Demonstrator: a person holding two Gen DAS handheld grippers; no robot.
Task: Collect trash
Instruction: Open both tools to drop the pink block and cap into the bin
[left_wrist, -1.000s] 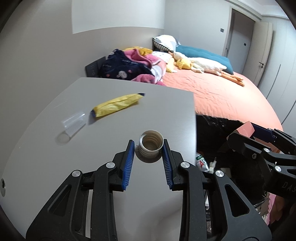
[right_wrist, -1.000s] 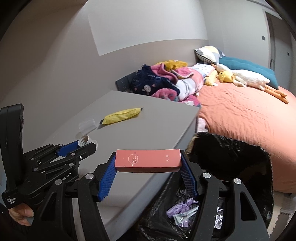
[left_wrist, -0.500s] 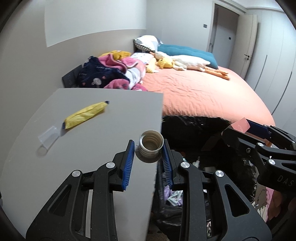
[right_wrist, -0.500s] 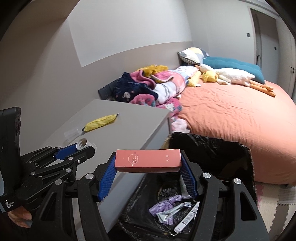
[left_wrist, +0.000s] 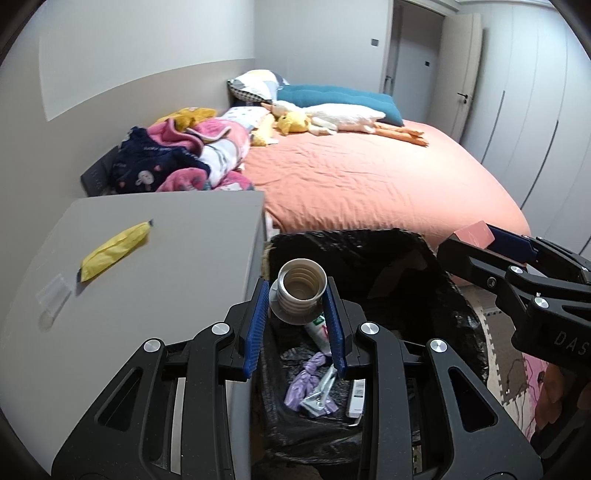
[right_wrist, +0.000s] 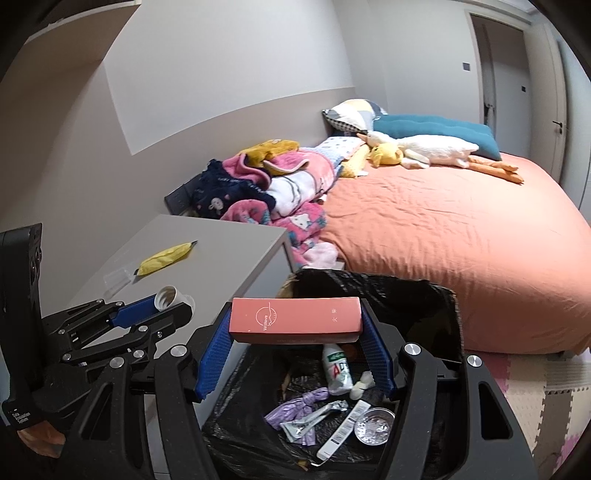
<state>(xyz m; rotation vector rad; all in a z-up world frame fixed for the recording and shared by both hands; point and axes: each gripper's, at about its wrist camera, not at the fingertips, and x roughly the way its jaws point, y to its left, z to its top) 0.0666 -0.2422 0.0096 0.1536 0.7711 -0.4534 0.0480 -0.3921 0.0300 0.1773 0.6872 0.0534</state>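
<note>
White ribbed cup (left_wrist: 302, 293) sits centre frame, clamped in the left gripper (left_wrist: 297, 299), above the near rim of the black-lined bin (left_wrist: 458, 306). Pink box (right_wrist: 295, 319) is clamped endwise in the right gripper (right_wrist: 295, 325), mid-frame over the bin's opening. Judgement: bring the cup further over the liner before letting go, and free one item at a time. Yellow wrapper (left_wrist: 114, 251) and clear wrapper (left_wrist: 53, 295) remain on the grey table (left_wrist: 192, 258), left of frame.

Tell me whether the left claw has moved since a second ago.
Yes. The left claw, shut on the ribbed white cup, went from over the grey table rightward to above the black-lined bin.
</note>
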